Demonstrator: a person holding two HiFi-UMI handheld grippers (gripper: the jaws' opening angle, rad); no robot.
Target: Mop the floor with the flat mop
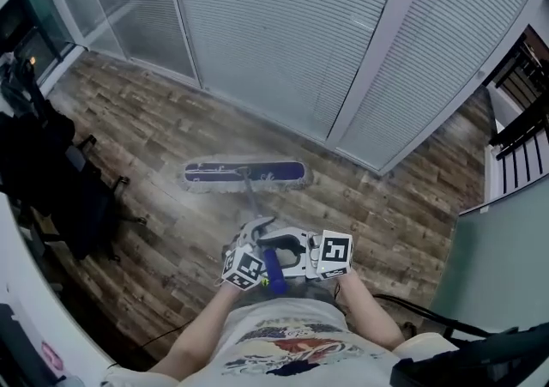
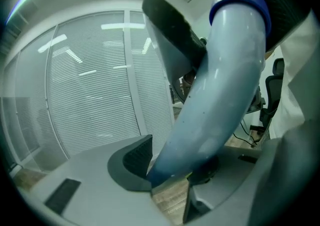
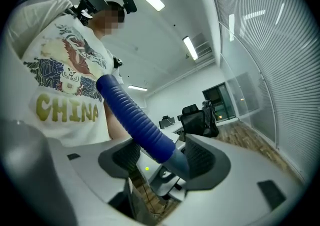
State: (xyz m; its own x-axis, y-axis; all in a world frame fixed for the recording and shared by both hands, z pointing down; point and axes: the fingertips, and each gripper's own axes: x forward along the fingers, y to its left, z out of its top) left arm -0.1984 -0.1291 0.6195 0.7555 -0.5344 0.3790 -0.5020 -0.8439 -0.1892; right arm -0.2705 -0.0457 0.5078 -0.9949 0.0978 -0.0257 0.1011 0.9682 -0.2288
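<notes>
Mostly hidden, the mop handle is clamped by left gripper and right gripper.

White T-shirt with colourful chest print

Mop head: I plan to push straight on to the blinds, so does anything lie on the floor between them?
Nothing visible does: only bare wood floor lies between the mop head and the blinds. The dark chair stands well off to the left.
</notes>
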